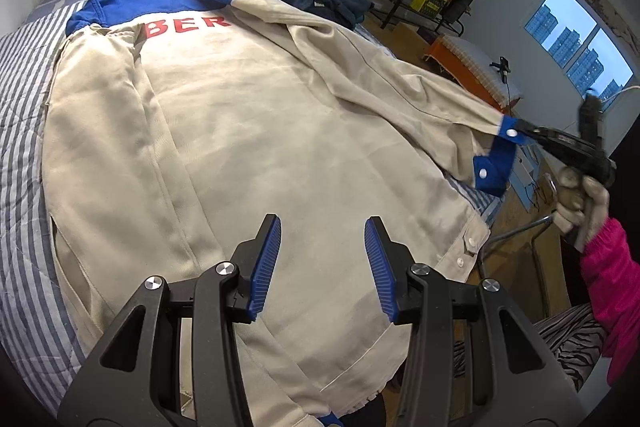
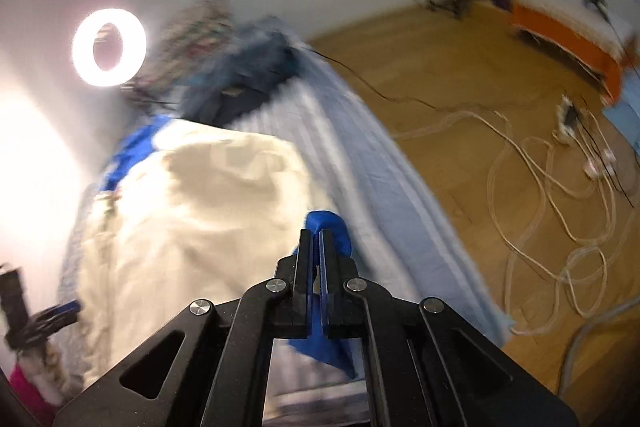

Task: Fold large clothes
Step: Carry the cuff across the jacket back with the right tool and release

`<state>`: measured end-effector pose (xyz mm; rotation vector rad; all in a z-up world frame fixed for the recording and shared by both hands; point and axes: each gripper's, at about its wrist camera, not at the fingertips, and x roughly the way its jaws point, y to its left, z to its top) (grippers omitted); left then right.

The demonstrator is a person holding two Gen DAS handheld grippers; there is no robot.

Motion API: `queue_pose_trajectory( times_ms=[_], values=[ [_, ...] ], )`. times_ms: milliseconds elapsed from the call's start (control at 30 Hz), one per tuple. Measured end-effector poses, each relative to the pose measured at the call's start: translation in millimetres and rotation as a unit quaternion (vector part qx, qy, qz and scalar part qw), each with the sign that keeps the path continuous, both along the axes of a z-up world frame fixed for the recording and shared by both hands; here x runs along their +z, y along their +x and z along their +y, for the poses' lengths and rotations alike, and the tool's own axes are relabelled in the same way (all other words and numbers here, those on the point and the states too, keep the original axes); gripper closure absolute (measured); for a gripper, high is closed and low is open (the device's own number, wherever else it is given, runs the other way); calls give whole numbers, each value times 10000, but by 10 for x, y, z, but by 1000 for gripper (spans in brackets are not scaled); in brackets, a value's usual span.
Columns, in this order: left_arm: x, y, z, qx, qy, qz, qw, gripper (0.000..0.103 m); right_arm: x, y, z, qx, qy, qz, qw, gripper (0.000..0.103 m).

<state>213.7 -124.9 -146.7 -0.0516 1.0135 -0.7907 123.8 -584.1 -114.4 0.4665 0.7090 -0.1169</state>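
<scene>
Your right gripper (image 2: 315, 239) pinches the blue cuff (image 2: 330, 223) tight between its fingers — lifting the sleeve to swing it across — while your left gripper (image 1: 322, 247) hovers spread over the cream jacket (image 1: 240, 131) flat on the bed (image 1: 24, 99).

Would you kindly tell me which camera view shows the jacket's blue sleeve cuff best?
The left wrist view: the blue cuff is sharp, its two white snaps showing, pinched by the right gripper above the bed's edge. The right wrist view shows the cuff only as a blurred blue patch, mostly hidden by the closed fingers.
</scene>
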Motion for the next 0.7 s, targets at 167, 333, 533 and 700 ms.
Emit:
queue_pose_trajectory(
  times_ms=[167, 333, 533, 700],
  values=[
    [53, 52, 109, 231, -137, 40, 9996, 59, 298, -140, 787, 1075, -326, -380, 9929, 102],
    [39, 126, 230, 483, -305, 233, 9981, 59, 178, -170, 1629, 2366, -703, -222, 9688, 102],
    [-23, 202, 312, 739, -484, 515, 9948, 59, -329, -304, 2502, 3905, -1445, 388, 9084, 102],
    [-94, 200, 268, 746, -557, 698, 9932, 47, -643, -427, 2695, 4486, -1757, 832, 8723, 102]
  ],
)
